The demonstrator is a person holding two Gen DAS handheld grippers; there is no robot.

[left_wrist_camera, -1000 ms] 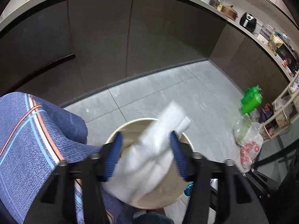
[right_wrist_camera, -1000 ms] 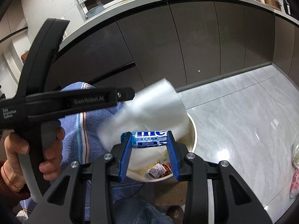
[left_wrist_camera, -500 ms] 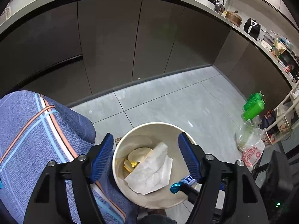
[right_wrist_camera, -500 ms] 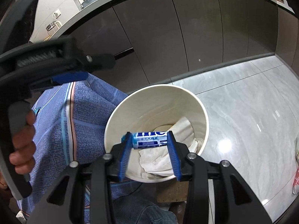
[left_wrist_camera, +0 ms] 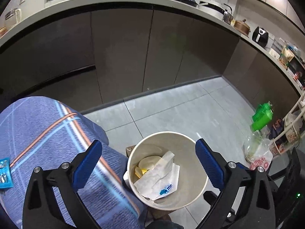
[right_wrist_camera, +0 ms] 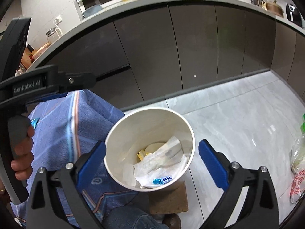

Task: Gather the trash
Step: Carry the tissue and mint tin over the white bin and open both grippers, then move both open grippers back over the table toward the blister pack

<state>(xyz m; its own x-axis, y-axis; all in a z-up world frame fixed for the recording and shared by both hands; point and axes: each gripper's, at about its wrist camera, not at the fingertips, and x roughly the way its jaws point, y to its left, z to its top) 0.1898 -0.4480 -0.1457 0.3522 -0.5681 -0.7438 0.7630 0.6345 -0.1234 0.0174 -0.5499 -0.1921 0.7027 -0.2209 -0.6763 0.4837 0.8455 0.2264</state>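
Note:
A white paper bucket (left_wrist_camera: 192,196) stands beside a blue-clothed table edge; it also shows in the right wrist view (right_wrist_camera: 122,133). Inside lie white tissue paper (left_wrist_camera: 162,175), a blue candy wrapper (left_wrist_camera: 165,187) and yellowish scraps (left_wrist_camera: 148,162). The tissue (right_wrist_camera: 164,158) and wrapper (right_wrist_camera: 162,180) show in the right wrist view too. My left gripper (left_wrist_camera: 148,162) is open and empty above the bucket. My right gripper (right_wrist_camera: 152,160) is open and empty, its jaws either side of the bucket.
A blue striped cloth (left_wrist_camera: 47,133) covers the table at left, with a blue packet (left_wrist_camera: 4,171) on it. Dark cabinets (left_wrist_camera: 124,57) run behind. Green bottles (left_wrist_camera: 261,116) and plastic bags (left_wrist_camera: 259,158) sit on the tiled floor at right. A brown board (right_wrist_camera: 169,198) lies under the bucket.
My left gripper opened and dropped the tissue into the bucket. My right gripper then opened and the blue candy wrapper fell in on top of the tissue.

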